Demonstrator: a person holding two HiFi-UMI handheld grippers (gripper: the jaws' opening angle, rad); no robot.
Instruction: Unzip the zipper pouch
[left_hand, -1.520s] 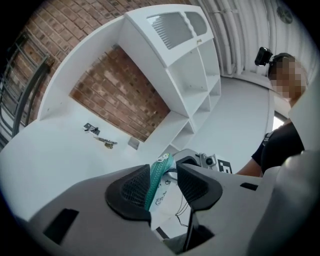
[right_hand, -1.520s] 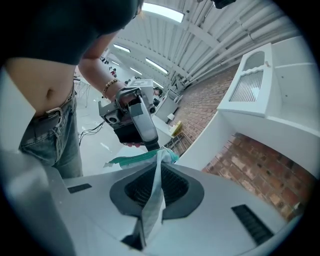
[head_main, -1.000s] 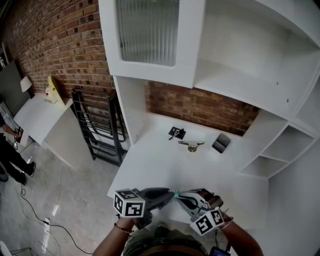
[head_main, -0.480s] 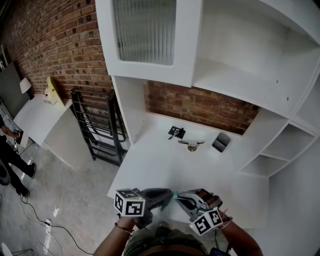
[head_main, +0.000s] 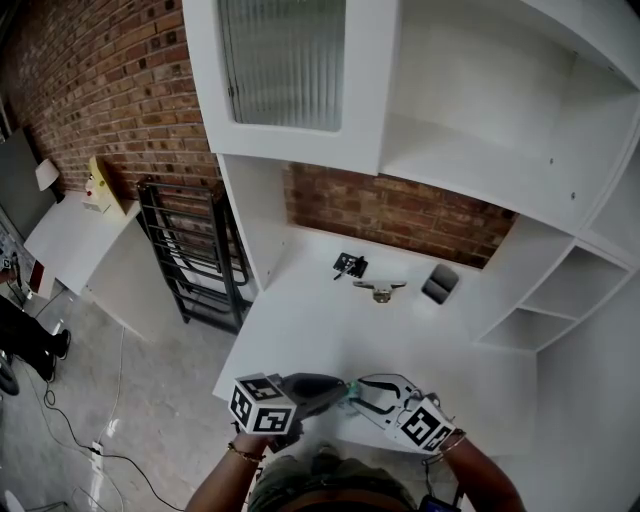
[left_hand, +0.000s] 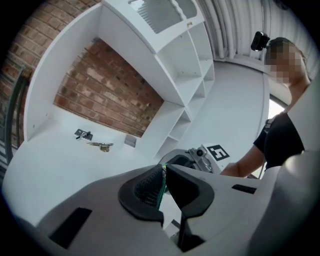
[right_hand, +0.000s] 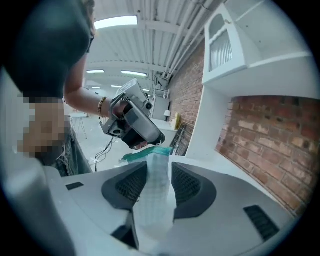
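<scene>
Tip to tip, left gripper (left_hand: 164, 181) fingers (left_hand: 144, 189) pinch the pouch (right_hand: 156, 205) edge; right gripper (right_hand: 159, 179) fingers (right_hand: 194, 189), just opening, straddle it.

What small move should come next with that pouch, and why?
Probably the right gripper should close its jaws on the pouch. Those jaws have just been opening, and the clear pouch body sits between them without being pinched, while the left gripper is shut on the green zipper edge. With only one end held firmly, pulling likely would not slide the zipper.
</scene>
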